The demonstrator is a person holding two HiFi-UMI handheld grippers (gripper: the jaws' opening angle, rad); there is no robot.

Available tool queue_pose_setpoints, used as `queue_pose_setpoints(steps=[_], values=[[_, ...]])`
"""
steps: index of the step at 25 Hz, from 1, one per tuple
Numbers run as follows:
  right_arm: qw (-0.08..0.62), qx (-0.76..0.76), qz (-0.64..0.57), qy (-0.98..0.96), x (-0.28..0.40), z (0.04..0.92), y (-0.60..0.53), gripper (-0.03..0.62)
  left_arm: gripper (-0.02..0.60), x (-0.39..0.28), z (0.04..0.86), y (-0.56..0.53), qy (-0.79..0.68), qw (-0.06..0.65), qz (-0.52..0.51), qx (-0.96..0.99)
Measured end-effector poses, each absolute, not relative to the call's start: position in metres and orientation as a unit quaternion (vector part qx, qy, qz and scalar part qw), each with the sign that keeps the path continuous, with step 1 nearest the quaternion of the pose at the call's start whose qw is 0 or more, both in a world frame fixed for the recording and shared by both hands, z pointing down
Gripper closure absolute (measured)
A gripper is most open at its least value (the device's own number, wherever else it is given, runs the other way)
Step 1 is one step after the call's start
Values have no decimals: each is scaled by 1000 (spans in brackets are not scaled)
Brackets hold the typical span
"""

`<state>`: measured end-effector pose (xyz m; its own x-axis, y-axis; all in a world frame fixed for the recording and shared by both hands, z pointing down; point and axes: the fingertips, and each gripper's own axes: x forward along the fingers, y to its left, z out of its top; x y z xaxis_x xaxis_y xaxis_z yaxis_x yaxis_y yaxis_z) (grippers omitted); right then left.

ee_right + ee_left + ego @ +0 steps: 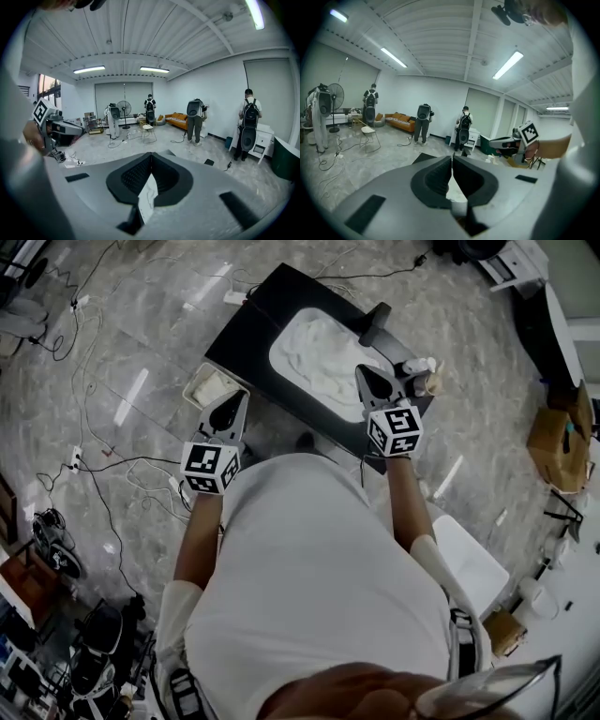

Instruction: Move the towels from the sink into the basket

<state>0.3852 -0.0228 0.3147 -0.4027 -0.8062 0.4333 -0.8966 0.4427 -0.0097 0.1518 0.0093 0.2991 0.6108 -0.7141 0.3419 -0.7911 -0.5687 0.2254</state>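
Note:
White towels [314,352] lie bunched in the basin of a black sink unit [267,298]. A small pale basket [212,386] stands on the floor at the unit's left side. My left gripper [231,399] hovers just above and near the basket, its jaws shut and empty [452,158]. Over the basin's near right edge, beside the towels, my right gripper [369,372] is held with its jaws shut and nothing in them [151,157]. Each gripper view shows the other gripper [512,140] [57,126] off to one side.
A black faucet [375,322] and small bottles [421,367] sit at the sink's right rim. Cables [103,465] trail over the marble floor on the left. Cardboard boxes [560,432] stand at the right. People with backpacks [423,123], a chair [148,131] and a fan [334,99] are farther off.

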Motion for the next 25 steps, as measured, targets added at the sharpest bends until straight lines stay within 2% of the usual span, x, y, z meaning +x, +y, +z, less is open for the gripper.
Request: queue_pose_setpoints(steps=[8, 12, 17, 24, 25], values=[[264, 499, 160, -810, 434, 403, -28, 541, 571, 185, 347, 16, -415, 213, 142, 873], [300, 490, 187, -797, 458, 463, -34, 468, 571, 207, 370, 20, -405, 228, 155, 872], [311, 515, 204, -772, 489, 537, -57, 349, 571, 233, 402, 16, -407, 247, 150, 867], [348, 496, 268, -749, 498, 630, -74, 213, 571, 268, 448, 8, -402, 266, 148, 864], [356, 490, 271, -748, 497, 642, -78, 177, 571, 271, 456, 7, -401, 269, 150, 862]])
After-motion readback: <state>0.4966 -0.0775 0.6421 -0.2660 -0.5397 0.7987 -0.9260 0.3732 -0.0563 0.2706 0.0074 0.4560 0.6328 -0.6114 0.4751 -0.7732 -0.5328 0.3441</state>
